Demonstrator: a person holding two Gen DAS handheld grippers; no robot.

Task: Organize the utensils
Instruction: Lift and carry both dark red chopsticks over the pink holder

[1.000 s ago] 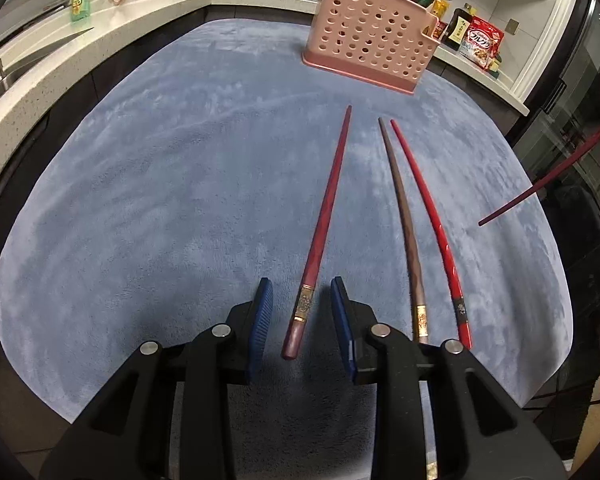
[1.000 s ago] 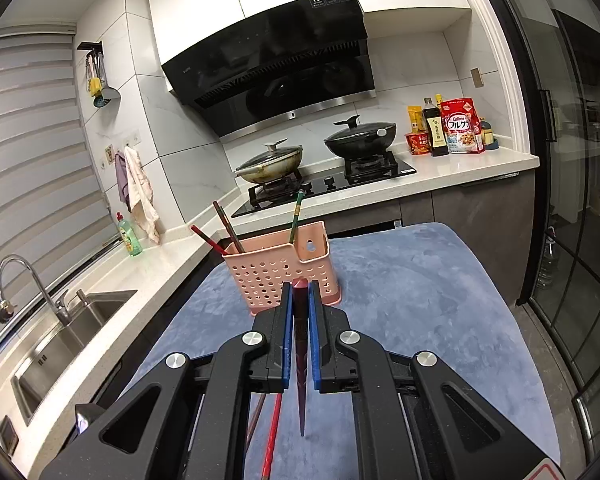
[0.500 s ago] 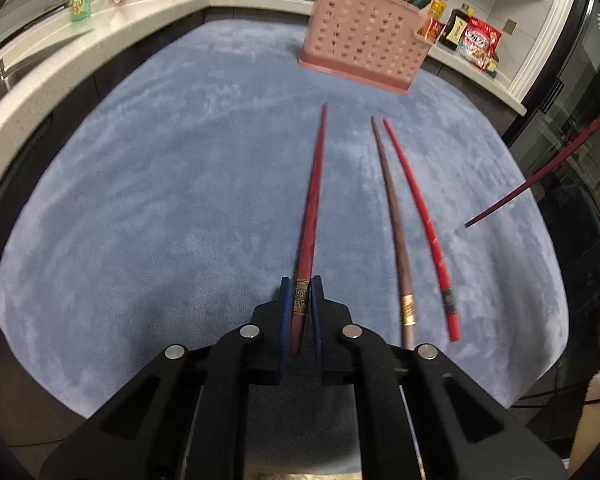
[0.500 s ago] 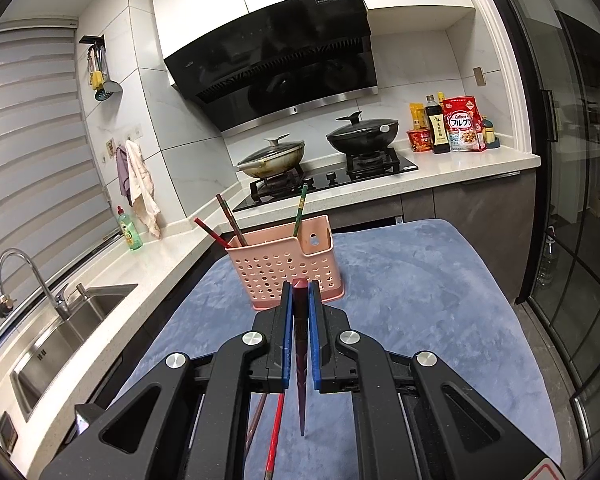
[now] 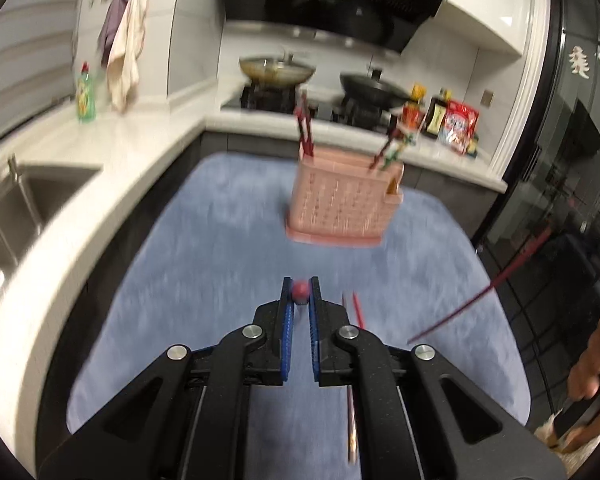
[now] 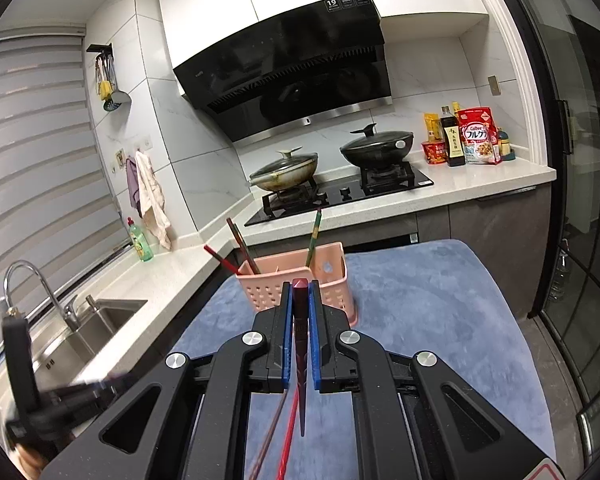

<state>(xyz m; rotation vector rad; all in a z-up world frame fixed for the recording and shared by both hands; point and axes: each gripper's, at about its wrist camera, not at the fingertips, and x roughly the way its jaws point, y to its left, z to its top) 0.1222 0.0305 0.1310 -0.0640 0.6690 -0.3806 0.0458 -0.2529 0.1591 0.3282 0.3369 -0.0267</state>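
My left gripper (image 5: 300,294) is shut on a dark red chopstick (image 5: 300,289), lifted off the blue mat (image 5: 220,240); only its butt end shows between the pads. My right gripper (image 6: 300,294) is shut on another dark red chopstick (image 6: 300,360), its tip hanging down; that chopstick also shows at the right of the left wrist view (image 5: 480,300). The pink perforated utensil basket (image 5: 340,204) stands ahead at the far end of the mat and holds several chopsticks (image 6: 242,246). A brown chopstick (image 6: 270,436) and a red chopstick (image 6: 288,436) lie on the mat below my right gripper.
A white L-shaped counter (image 6: 172,272) borders the mat, with a sink (image 6: 80,328) and tap (image 6: 24,280) on the left. A stove with two pans (image 6: 284,172) and some food packets (image 6: 476,136) stand at the back. A glass door (image 6: 580,240) is on the right.
My left gripper closed on the dark red chopstick, lifted it off the mat and tilted up toward the basket. My right gripper moved a little closer to the basket, still holding its chopstick.
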